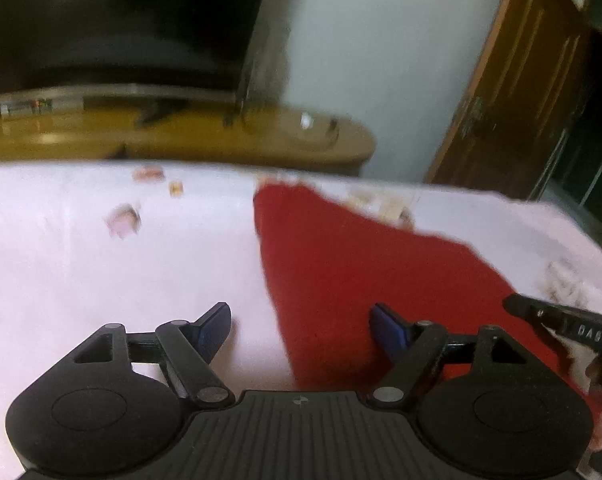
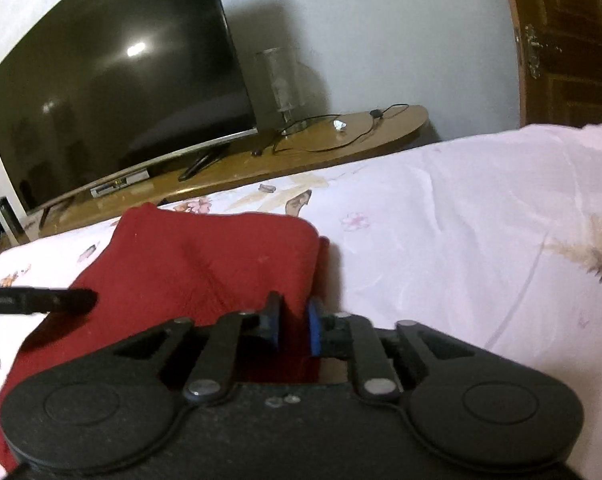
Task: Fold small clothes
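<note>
A red garment (image 1: 361, 264) lies flat on the pale flowered bedsheet (image 1: 101, 264). My left gripper (image 1: 299, 326) is open and empty, with its jaws astride the garment's left edge near its front corner. In the right wrist view the red garment (image 2: 205, 256) looks folded, with a rounded far edge. My right gripper (image 2: 295, 326) is shut on the garment's near right edge, red cloth pinched between its blue pads (image 2: 313, 330). The tip of the right gripper (image 1: 561, 320) shows at the right of the left wrist view. The left gripper's tip (image 2: 41, 300) shows at the left of the right wrist view.
Beyond the bed's far edge stands a wooden TV stand (image 2: 301, 148) with a large dark TV (image 2: 113, 80), a glass lamp (image 2: 281, 80) and cables. A wooden door (image 1: 513, 80) is at the right. Bare bedsheet (image 2: 481, 220) spreads right of the garment.
</note>
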The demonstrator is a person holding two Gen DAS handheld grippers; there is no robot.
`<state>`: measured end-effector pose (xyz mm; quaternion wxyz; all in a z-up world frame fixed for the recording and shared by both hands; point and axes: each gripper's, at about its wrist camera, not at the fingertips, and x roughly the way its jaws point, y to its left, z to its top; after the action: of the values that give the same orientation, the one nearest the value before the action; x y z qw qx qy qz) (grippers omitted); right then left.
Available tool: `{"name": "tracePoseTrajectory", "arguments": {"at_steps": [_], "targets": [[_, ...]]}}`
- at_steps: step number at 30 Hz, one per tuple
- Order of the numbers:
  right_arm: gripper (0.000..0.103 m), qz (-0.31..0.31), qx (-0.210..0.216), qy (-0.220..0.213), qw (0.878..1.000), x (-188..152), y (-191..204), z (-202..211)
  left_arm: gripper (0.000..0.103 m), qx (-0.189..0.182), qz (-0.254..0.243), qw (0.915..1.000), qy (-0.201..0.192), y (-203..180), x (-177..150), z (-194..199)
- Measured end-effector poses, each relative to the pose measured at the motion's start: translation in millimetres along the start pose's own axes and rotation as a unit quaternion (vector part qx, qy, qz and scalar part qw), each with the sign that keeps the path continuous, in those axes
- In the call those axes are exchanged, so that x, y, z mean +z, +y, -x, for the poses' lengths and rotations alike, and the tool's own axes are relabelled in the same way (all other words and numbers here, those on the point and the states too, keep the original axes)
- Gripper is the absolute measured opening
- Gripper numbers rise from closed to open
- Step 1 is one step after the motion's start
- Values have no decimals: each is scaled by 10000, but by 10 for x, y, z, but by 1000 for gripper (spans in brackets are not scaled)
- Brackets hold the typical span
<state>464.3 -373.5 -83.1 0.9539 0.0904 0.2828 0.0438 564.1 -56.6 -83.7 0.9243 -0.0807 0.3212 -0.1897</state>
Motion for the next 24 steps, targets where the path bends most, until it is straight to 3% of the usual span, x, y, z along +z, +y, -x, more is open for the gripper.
{"name": "tracePoseTrajectory", "arguments": {"at_steps": [2,5,7,9,14,16,18,21,23,24], "targets": [[27,171,10,-376,9991,78,72,253,77,-201,105,9997,-122,13,-18,176],[25,503,344,-554,9966,116,228,500,77,-260,42,9994,203,-50,-127,91],[21,973,349,-391,9939,45,373,447,78,-109,-99,9981,605,-89,-249,-132],[19,1304,-80,358,9908,-108,415,135,82,-220,196,9982,530,-22,-289,-154],[18,1213,-214,280,9920,-31,424,215,80,-154,9,9992,370,-115,-291,219],[23,1308,-31,-63,9914,-14,470,472,80,-201,59,9994,292,-122,-368,378],[23,1332,220,-145,9907,-54,497,659,80,-216,74,9990,390,-127,-484,410],[26,1746,517,37,9833,-246,596,704,80,-154,153,9983,534,-92,-644,357],[25,2065,131,431,9774,-397,603,491,80,-138,181,9985,493,-75,-694,385],[25,1992,145,404,9790,-438,549,458,80,-102,147,9986,489,-84,-704,403]]}}
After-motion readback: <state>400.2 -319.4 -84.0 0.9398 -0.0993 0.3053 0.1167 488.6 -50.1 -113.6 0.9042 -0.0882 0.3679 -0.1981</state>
